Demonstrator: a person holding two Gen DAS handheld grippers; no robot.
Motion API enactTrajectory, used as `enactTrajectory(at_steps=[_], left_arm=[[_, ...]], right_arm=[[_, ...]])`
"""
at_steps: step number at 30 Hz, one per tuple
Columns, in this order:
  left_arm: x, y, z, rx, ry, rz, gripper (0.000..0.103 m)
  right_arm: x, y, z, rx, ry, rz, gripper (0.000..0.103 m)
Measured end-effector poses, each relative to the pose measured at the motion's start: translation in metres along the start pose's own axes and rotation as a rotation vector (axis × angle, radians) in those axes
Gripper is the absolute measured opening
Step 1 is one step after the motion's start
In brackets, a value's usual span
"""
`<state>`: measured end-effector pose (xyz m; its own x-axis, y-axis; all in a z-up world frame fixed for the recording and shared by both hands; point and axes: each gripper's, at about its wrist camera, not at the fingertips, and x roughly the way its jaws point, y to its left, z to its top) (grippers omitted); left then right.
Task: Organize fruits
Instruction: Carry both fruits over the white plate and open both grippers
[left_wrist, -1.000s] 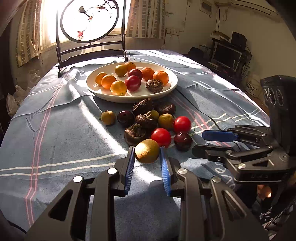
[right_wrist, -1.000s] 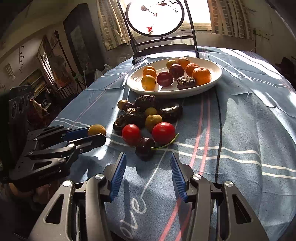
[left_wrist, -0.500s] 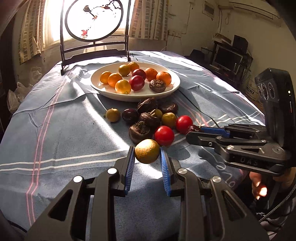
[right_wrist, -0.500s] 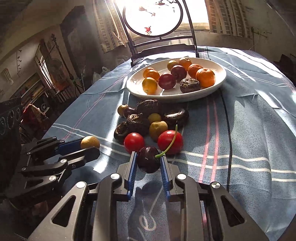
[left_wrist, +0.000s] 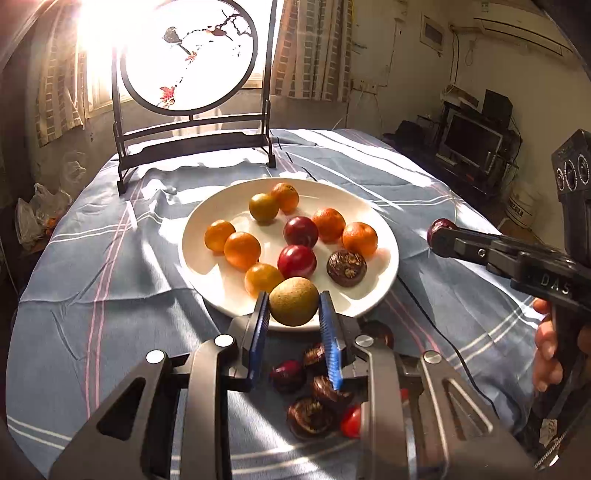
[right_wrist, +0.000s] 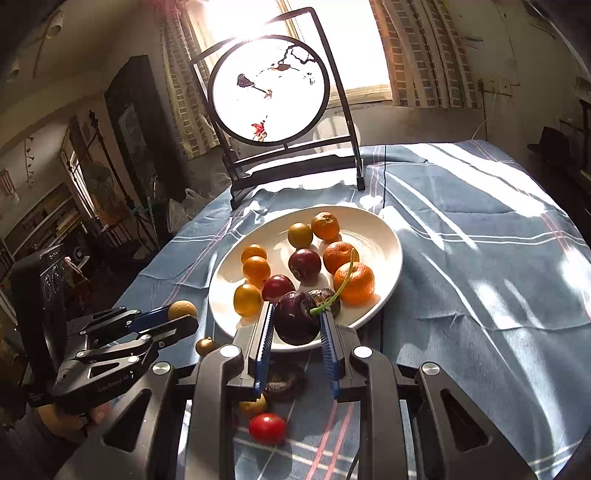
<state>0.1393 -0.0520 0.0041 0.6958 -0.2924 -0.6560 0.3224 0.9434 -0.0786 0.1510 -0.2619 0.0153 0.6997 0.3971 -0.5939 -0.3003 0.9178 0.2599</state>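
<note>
Above the near rim of the white plate (left_wrist: 199, 236), your left claw (left_wrist: 294, 317) pinches one brownish-green fruit (left_wrist: 293, 301); ten fruits lie on that plate. From the right wrist view, your right claw (right_wrist: 297, 334) pinches one dark plum (right_wrist: 295, 322) with a green stem over the plate's near edge.

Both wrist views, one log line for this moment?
left gripper: shut on round yellow-brown fruit | right gripper: shut on dark purple stemmed cherry | both above white plate
</note>
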Motion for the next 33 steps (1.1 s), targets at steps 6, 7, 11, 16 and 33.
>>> enactTrajectory(at_steps=[6, 7, 11, 16, 33], left_arm=[[0.056, 0.013, 0.033, -0.038, 0.052, 0.054, 0.026], [0.062, 0.015, 0.035, -0.041, 0.057, 0.065, 0.026], [0.077, 0.019, 0.043, -0.044, 0.068, 0.08, 0.027], [0.075, 0.028, 0.047, -0.077, 0.043, 0.108, 0.059], [-0.016, 0.002, -0.058, -0.006, 0.054, 0.105, 0.07]], right_arm=[[0.046, -0.003, 0.03, 0.002, 0.013, -0.037, 0.025], [0.051, -0.003, 0.033, 0.001, 0.014, -0.04, 0.025], [0.069, -0.005, 0.044, 0.002, 0.016, -0.045, 0.026], [0.073, -0.01, 0.044, 0.026, 0.02, -0.058, 0.037], [-0.02, -0.013, -0.072, 0.068, 0.068, -0.002, 0.037]])
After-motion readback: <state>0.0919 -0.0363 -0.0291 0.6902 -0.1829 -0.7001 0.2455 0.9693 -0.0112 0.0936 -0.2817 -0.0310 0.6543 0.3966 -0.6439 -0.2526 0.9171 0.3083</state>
